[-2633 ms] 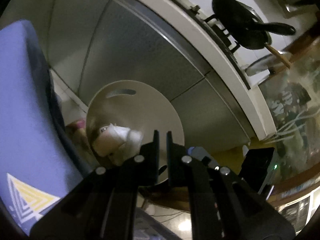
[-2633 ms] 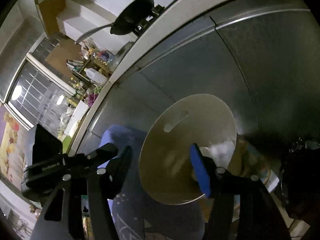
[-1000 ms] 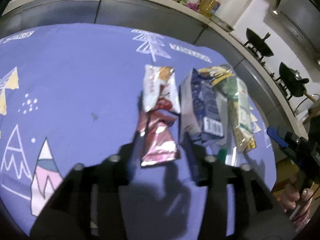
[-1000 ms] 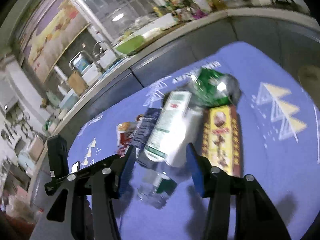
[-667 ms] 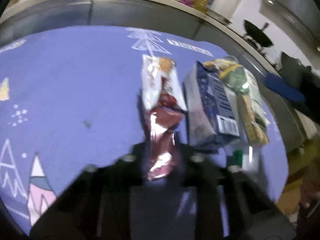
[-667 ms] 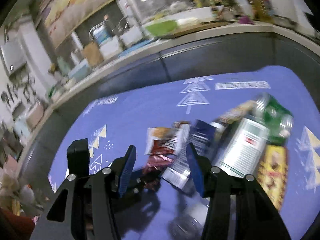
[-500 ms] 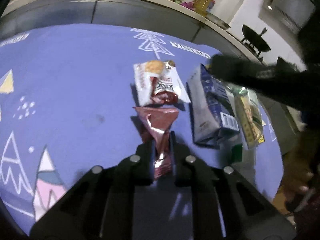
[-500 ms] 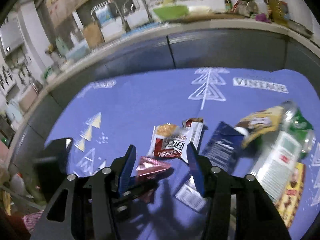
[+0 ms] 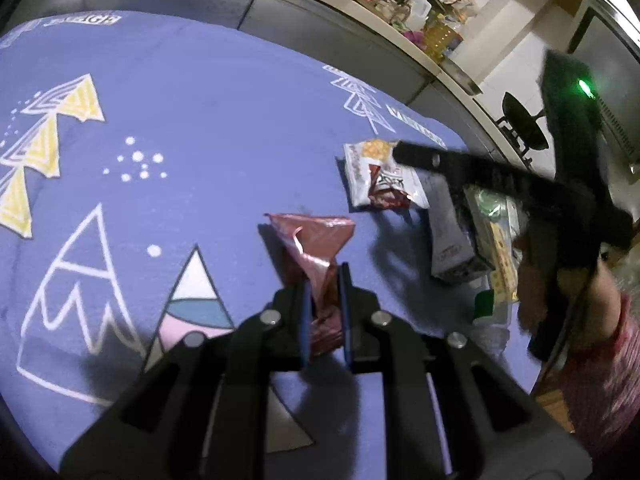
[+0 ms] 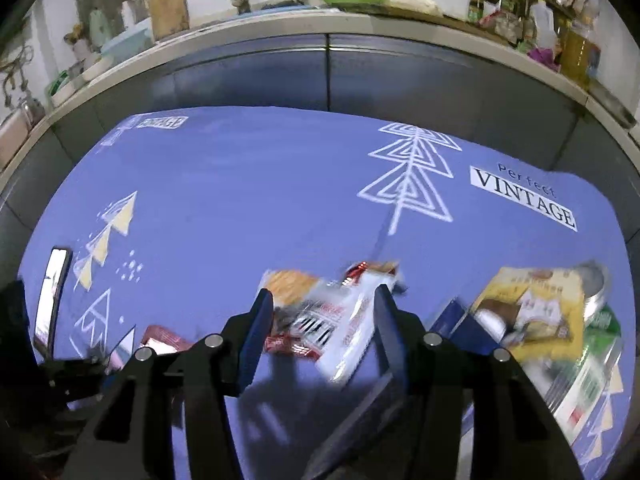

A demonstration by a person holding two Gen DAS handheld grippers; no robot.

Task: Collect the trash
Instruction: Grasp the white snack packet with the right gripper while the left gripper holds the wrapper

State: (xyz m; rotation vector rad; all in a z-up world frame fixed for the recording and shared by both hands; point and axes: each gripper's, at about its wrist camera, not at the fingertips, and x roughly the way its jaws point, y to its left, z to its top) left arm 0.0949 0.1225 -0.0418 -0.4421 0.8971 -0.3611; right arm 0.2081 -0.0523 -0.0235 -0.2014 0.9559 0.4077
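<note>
1. pickup is the step in hand: the left tongs are clamped on the near end of a crumpled red foil wrapper, whose far end fans out into a triangle above the desk.
2. the right tongs stand apart, straddling a white snack packet with red print and a picture of a biscuit; the packet is blurred there, and i cannot tell whether the pads touch it yet.
3. next move, as i judge it: the right tongs need to close on the packet's flat body and lift, while the left carries the wrapper off to a bin, which is not in view.
4. the desk is covered by a smooth purple cloth printed with white line-drawn trees, yellow triangles and a "vintage" label.
5. the wrapper is thin, shiny and creased, so it will likely bend rather than resist; the packet looks glossy, flat and limp.
6. just beside the packet, to the right, more trash lies bunched: a dark blue carton, a yellow pouch and something green with a shiny end, too blurred to name.
</note>
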